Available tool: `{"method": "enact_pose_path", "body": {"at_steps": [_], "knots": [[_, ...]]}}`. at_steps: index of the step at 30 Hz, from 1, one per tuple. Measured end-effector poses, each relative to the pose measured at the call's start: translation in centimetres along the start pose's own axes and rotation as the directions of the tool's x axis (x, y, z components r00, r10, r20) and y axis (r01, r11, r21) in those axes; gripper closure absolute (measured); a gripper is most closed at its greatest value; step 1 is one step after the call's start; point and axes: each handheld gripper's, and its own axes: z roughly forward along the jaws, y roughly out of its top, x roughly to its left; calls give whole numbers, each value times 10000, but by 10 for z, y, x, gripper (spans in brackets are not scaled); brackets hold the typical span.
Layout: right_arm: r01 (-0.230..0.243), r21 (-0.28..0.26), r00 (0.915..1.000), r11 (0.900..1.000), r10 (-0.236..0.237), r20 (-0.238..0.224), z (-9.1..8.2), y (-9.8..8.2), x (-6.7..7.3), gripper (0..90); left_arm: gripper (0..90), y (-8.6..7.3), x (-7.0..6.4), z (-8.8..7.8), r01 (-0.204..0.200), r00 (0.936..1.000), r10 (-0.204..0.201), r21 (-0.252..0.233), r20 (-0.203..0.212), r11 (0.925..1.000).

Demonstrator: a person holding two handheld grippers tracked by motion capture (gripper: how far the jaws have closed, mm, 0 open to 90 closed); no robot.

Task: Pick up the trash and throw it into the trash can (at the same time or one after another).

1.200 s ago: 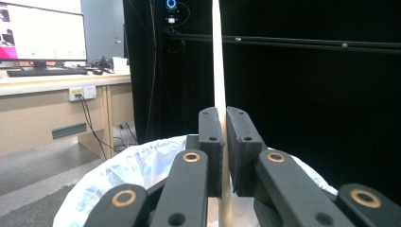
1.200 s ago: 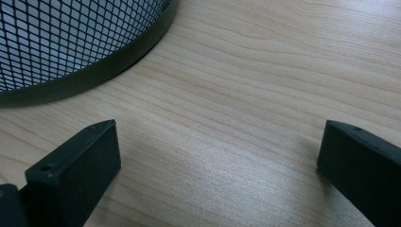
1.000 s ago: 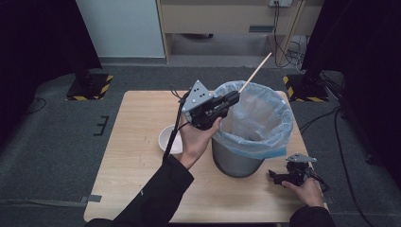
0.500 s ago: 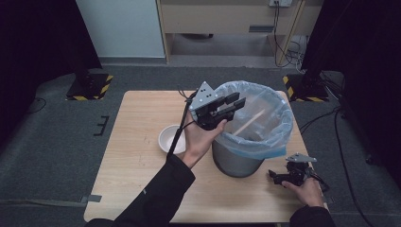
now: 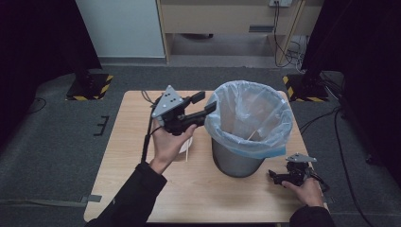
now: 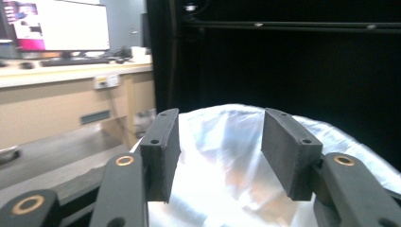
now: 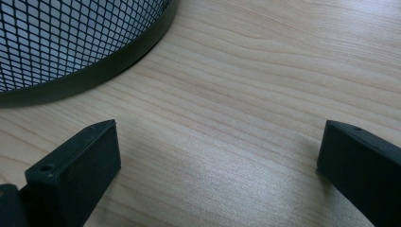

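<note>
Since the earlier frames, my left gripper (image 5: 204, 103) has released the wooden stick (image 5: 252, 136), which now lies inside the waste bin (image 5: 236, 161), leaning against the inner wall of the pale blue bin liner (image 5: 265, 101). The left gripper is raised above the table (image 5: 127, 156), just left of the bin rim, jaws spread apart and empty; the stick sits below and to the right of them, well apart from the pads. In the left gripper view the open jaws frame the liner's bulging top. A white bowl (image 5: 183, 147) rests on the table under my left hand (image 5: 168, 142). My right gripper (image 5: 279, 178) rests on the table at the bin's right base, jaws wide open and empty, with the mesh wall beside them.
</note>
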Motion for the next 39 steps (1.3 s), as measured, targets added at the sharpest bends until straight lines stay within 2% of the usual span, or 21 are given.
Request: {"method": "enact_pose_path", "body": {"at_steps": [4, 5, 7, 8, 11, 12, 14, 15, 18, 20, 21, 22, 23, 29, 32, 33, 34, 39], "knots": [[0, 0, 10000, 10000, 0, 1, 0, 0, 0, 4, 442, -14, 20, -21, 158, 9975, -139, 257, -699, 9995], [-3, 3, 10000, 10000, 3, -1, 0, 0, 0, 4, 438, -14, 20, -21, 158, 9975, -139, 257, -699, 9995], [-1, -1, 10000, 10000, 1, -1, 0, 0, 0, 4, 431, -29, 33, -30, 369, 9934, -311, 513, -1106, 9980], [0, -2, 10000, 10000, 0, 1, 0, 0, 0, 4, 430, -29, 33, -30, 369, 9934, -311, 513, -1106, 9980], [-2, 0, 10000, 10000, 2, 0, 0, 0, 0, 4, 428, -46, 42, -35, 576, 9887, -465, 749, -1422, 9955], [-1, -1, 10000, 10000, 1, -1, 0, 0, 0, 4, 427, -58, 48, -36, 760, 9856, -608, 916, -1576, 9929], [-3, -2, 10000, 10000, 3, -1, 0, 0, 0, 4, 427, -70, 53, -36, 910, 9818, -707, 1097, -1761, 9898], [-3, -2, 10000, 10000, 3, -1, 0, 0, 0, 4, 427, -70, 53, -36, 910, 9818, -707, 1097, -1761, 9898], [-6, 0, 10000, 10000, 6, -1, 0, 0, 0, 4, 426, -93, 60, -33, 917, 9759, -569, 1595, -2105, 9829], [-3, -2, 10000, 10000, 3, 0, 0, 0, 0, 4, 425, -103, 64, -29, 876, 9736, -392, 2091, -2251, 9740], [-4, -2, 10000, 10000, 4, 1, 0, 0, 0, 4, 423, -103, 64, -29, 876, 9736, -392, 2091, -2251, 9740], [-3, 0, 10000, 10000, 3, -1, 0, 0, 0, 4, 423, -113, 68, -27, 1016, 9704, -446, 2342, -2372, 9669], [-8, -1, 10000, 10000, 8, 0, 0, 0, 0, 4, 422, -118, 70, -25, 1063, 9693, -448, 2480, -2416, 9629], [2, -1, 10000, 10000, -2, 1, 0, 0, 0, 4, 414, -144, 75, -15, 1413, 9651, -565, 3270, -2557, 9344], [-4, 0, 10000, 10000, 4, 0, 0, 0, 0, 4, 413, -154, 75, -8, 1394, 9660, -429, 3740, -2551, 9169], [-4, 0, 10000, 10000, 4, 0, 0, 0, 0, 4, 413, -154, 75, -8, 1394, 9660, -429, 3740, -2551, 9169], [-4, 0, 10000, 10000, 4, -1, 0, 0, 0, 4, 412, -160, 75, -4, 1452, 9659, -450, 3897, -2548, 9094], [0, -1, 10000, 10000, 0, -1, 0, 0, 0, 4, 411, -172, 73, 7, 1461, 9676, -373, 4335, -2497, 8892]]}}
